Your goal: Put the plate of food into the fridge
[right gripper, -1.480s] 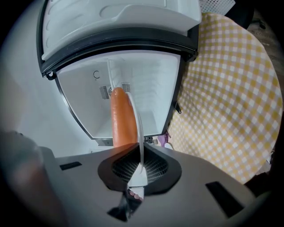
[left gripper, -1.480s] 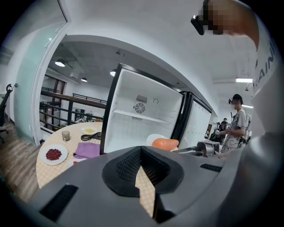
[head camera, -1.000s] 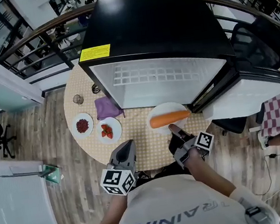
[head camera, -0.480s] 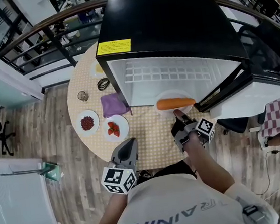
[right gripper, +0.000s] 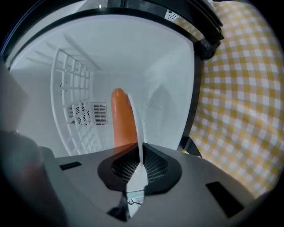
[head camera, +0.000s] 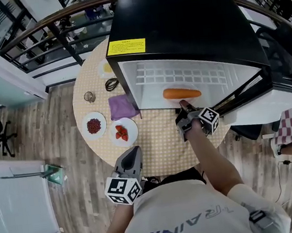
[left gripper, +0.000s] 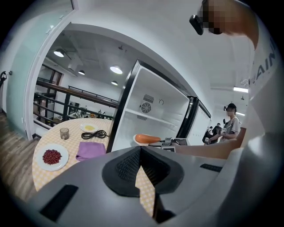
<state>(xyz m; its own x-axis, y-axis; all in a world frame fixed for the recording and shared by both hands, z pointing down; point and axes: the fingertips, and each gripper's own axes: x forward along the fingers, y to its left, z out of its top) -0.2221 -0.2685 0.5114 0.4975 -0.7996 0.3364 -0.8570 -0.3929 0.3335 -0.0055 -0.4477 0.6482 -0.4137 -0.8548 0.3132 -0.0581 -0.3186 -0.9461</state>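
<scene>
Pinching one plate (right gripper: 139, 128) with one carrot (head camera: 181, 93) in the fridge (head camera: 177, 25), right gripper (head camera: 183, 106); left gripper (head camera: 133, 150)'s jaws together

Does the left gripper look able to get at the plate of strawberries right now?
Probably yes: the left gripper is empty, just short of the plate of strawberries with only bare tablecloth between, and the right gripper is away at the fridge.

R gripper (head camera: 183, 105) out front on extended arm, jaws clamped — L gripper (head camera: 133, 153) low by torso, jaws together.
</scene>
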